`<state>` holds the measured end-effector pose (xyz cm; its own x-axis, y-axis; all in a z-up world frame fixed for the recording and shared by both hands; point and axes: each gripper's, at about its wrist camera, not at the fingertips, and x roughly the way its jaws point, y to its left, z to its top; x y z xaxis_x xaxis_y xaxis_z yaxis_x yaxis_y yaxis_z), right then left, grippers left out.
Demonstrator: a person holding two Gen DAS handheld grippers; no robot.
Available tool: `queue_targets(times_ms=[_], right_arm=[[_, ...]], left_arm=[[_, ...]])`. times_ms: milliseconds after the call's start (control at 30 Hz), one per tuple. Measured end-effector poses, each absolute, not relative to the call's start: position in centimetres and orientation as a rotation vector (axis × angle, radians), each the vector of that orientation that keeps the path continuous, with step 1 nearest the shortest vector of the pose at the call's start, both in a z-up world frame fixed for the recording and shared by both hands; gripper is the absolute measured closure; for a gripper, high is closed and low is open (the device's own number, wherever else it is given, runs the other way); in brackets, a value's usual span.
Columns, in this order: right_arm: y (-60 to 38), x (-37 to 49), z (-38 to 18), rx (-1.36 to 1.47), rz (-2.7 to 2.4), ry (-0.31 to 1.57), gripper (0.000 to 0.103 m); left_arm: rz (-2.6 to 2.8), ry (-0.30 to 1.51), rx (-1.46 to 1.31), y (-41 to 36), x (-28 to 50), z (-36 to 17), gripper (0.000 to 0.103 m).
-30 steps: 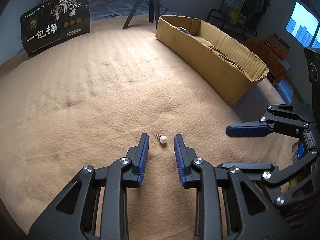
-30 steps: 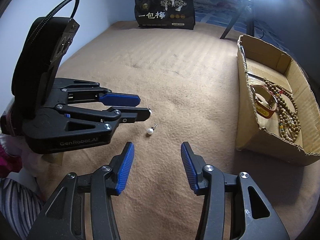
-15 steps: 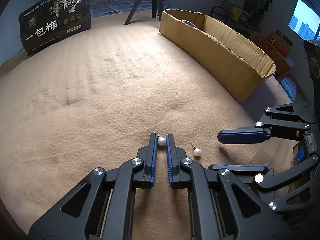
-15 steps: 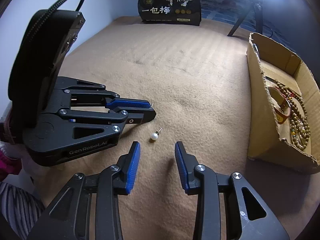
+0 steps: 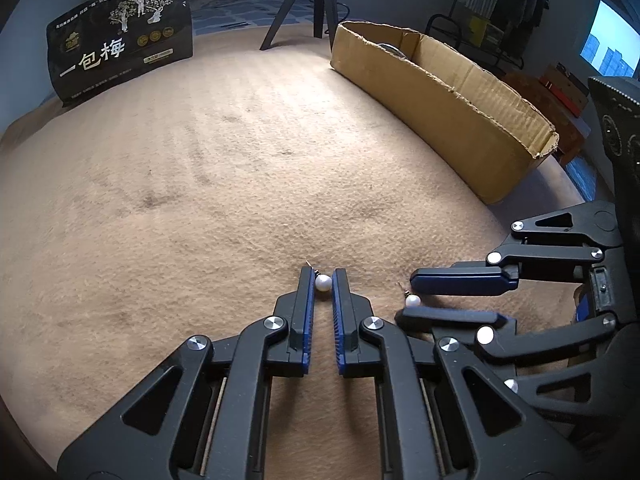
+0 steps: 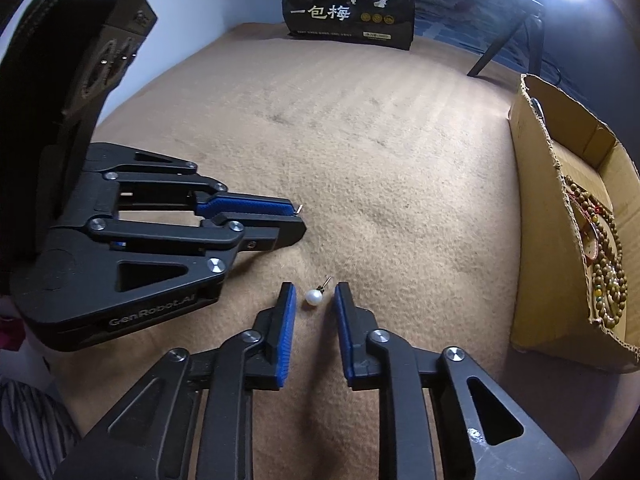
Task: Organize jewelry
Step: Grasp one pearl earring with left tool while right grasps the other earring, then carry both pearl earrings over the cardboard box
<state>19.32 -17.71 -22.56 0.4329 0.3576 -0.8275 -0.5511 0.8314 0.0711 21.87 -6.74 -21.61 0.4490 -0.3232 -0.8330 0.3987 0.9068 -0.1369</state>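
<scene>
Presently, left claw (image 5: 323, 280): closed on first pearl earring (image 5: 322, 282), ready for lifting.
Right claw (image 6: 314, 300): closing, second pearl earring (image 6: 313, 297) between unpressed pads.
Cardboard box (image 6: 536, 216): three o'clock, likely destination.

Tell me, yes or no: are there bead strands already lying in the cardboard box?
Yes, the right wrist view shows brown bead strands lying inside the open cardboard box.

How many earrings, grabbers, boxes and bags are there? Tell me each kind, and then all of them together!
Pearl earrings: 2
Grippers: 2
Cardboard box: 1
Black bag: 1
Total: 6
The beads inside the box are not counted.
</scene>
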Motion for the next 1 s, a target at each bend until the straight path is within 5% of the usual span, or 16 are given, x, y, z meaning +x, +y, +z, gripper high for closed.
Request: queue_targets(times_ms=[133,1000], right_arm=[[-17.8,19.4,-22.5,-0.234,0.562,0.967,0.096],[-25.9,16.8,-15.4,-0.082,0.453,0.812,0.096]], left_arm=[[-0.441,1.011,0.078,-6.7,21.8,-21.5,0.096],[-0.506,0.907,0.045,-9.6,20.3,-15.4,0.096]])
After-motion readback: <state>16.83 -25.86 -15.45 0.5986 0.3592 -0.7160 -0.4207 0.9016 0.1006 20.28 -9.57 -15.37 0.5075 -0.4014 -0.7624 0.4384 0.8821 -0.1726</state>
